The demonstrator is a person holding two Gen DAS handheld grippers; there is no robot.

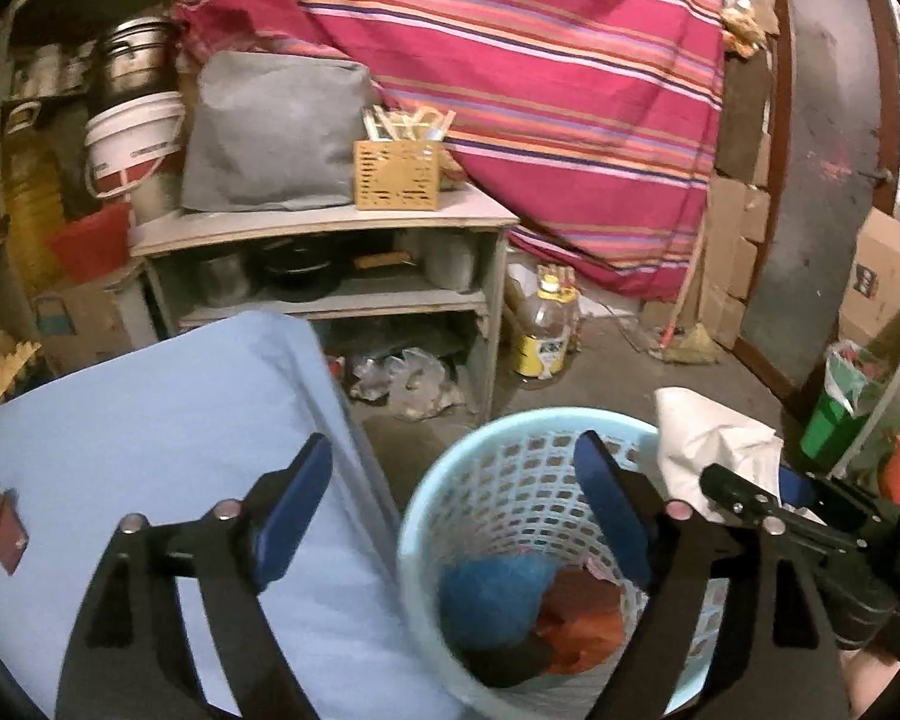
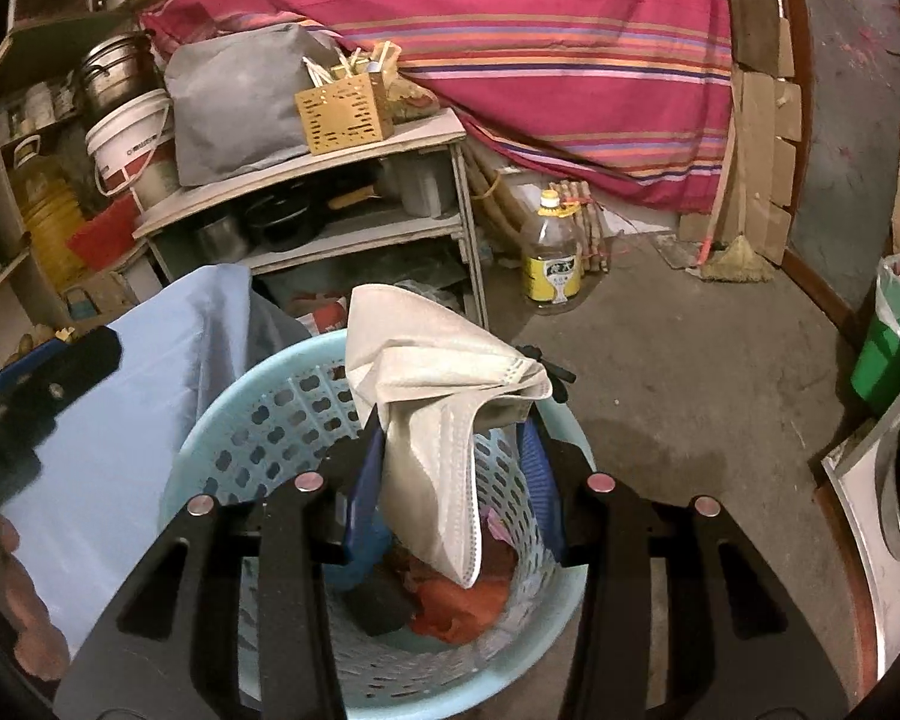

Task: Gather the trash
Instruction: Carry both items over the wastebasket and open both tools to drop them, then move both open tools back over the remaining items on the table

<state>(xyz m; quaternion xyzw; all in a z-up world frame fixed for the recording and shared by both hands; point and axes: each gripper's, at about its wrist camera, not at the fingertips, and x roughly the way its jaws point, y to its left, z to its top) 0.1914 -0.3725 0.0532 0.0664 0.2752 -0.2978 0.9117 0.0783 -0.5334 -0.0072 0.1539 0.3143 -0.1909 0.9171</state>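
Left claw (image 1: 456,516) gapes empty over the basket (image 1: 426,504); only the right view shows the right claw (image 2: 456,450) pinching a mask (image 2: 444,420) above it.

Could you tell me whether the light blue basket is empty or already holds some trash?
Partly filled: the basket holds blue, orange and dark scraps at its bottom.

Pale blue round plastic basket with perforated walls (image 2: 282,420), upright on the grey floor beside a light blue cloth-covered tabletop (image 1: 150,420); inside, crumpled blue trash (image 1: 492,600), orange-red wrapper (image 1: 582,618) and a black piece (image 2: 378,600). Crumpled white face mask (image 2: 438,420) clamped between blue-padded jaws, drooping above the basket's opening
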